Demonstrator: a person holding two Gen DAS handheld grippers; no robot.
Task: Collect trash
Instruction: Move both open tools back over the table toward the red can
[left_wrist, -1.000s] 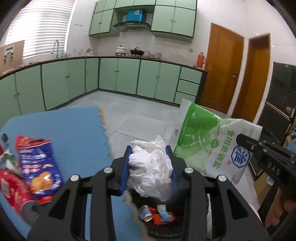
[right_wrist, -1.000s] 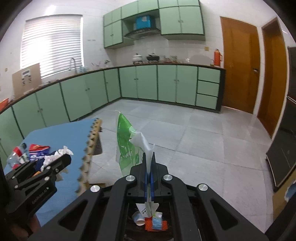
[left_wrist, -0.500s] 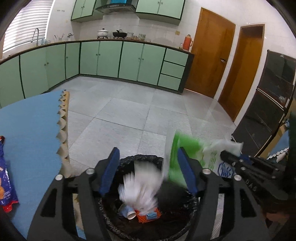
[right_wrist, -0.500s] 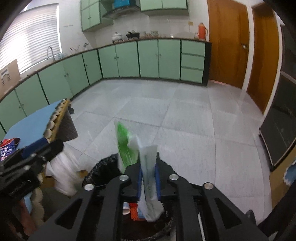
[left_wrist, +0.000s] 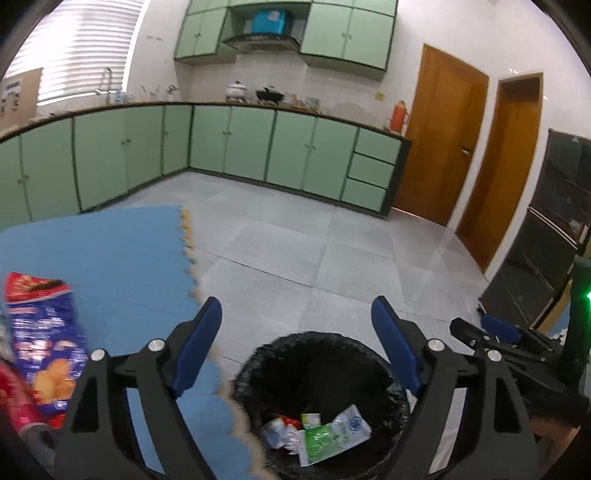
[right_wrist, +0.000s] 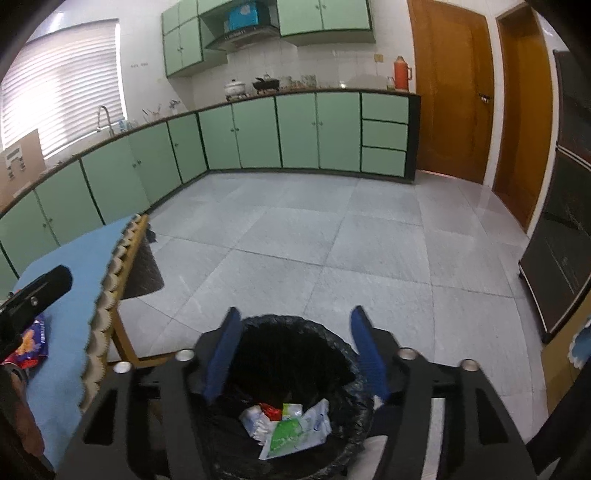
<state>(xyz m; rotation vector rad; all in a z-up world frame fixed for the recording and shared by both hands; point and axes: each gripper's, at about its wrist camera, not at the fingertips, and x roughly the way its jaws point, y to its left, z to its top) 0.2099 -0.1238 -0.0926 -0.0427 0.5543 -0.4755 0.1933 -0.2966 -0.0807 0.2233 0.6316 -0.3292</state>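
Left claw (left_wrist: 295, 345) and right claw (right_wrist: 295, 350) wide apart, empty, above trash bin (left_wrist: 369, 347).

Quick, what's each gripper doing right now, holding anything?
Left gripper: open, empty, above the trash bin.
Right gripper: open, empty, above the same bin.

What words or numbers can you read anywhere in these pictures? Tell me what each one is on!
None can be read.
Green and white bag in the trash bin: blue round logo, print too blurred.
Blue snack packet on the blue mat: lettering blurred.
Cardboard box by the window: marks too small.
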